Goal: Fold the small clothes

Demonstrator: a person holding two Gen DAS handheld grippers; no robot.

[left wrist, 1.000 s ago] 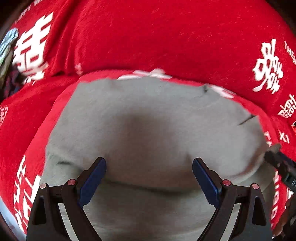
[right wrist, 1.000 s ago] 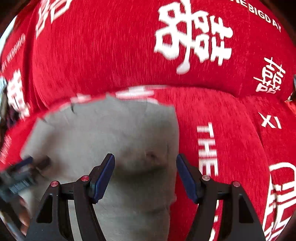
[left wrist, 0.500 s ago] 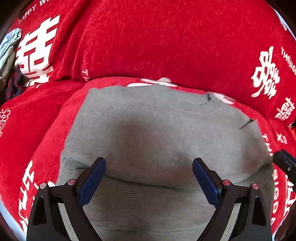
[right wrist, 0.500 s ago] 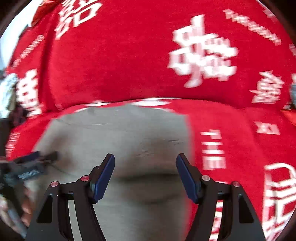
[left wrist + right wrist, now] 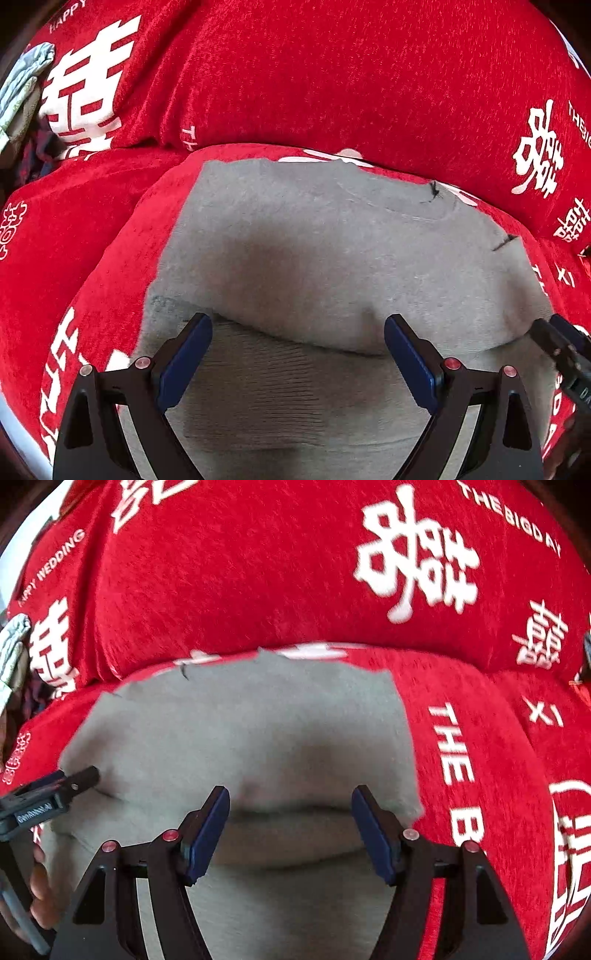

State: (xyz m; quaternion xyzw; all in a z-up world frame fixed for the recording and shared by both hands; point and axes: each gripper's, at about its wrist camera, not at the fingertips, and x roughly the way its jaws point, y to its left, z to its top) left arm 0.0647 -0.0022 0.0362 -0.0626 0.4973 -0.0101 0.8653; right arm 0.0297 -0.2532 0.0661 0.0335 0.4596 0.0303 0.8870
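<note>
A grey knit garment [image 5: 332,251] lies on a red sofa seat, with a fold ridge across its near part and a ribbed band nearest me. It also shows in the right wrist view [image 5: 258,731]. My left gripper [image 5: 297,336] is open and empty, jaws wide over the fold and ribbed band. My right gripper [image 5: 290,812] is open and empty over the garment's right part near its fold. The left gripper shows at the left edge of the right wrist view [image 5: 74,781]; the right gripper shows at the right edge of the left wrist view [image 5: 554,339].
The red sofa cover [image 5: 332,74] with white characters and lettering rises as a backrest behind the garment [image 5: 240,572]. A pile of other clothes [image 5: 22,85] lies at the far left. Bare red seat [image 5: 480,757] extends right of the garment.
Both views have shifted slightly right and back from the garment. The fold ridge now sits between both pairs of jaws. Both grippers stay open.
</note>
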